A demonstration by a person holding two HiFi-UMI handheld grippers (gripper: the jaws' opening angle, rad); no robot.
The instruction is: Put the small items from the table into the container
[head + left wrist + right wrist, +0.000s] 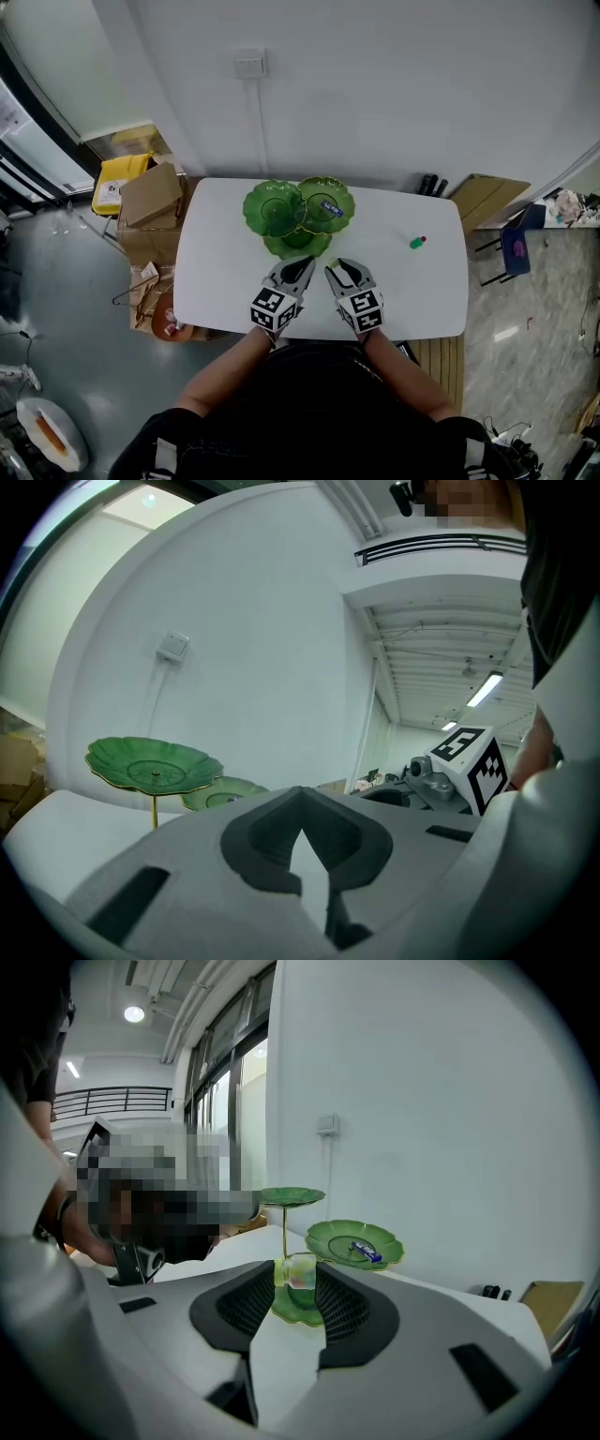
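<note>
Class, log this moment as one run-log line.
left tool: shut, empty | right tool: shut on small clear bottle | green tiered dish: blue item on one leaf | small green item: loose on table

White wall (375, 94) with a switch plate (250, 64) — grey floor (56, 309), cardboard boxes (150, 195).

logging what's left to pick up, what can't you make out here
- Green item on the table: head view, too small to identify.
- Blue item in the dish: right gripper view, too small.
- Jar held by the right gripper: contents blurred.
- Table's near edge: head view, behind the person's arms.
</note>
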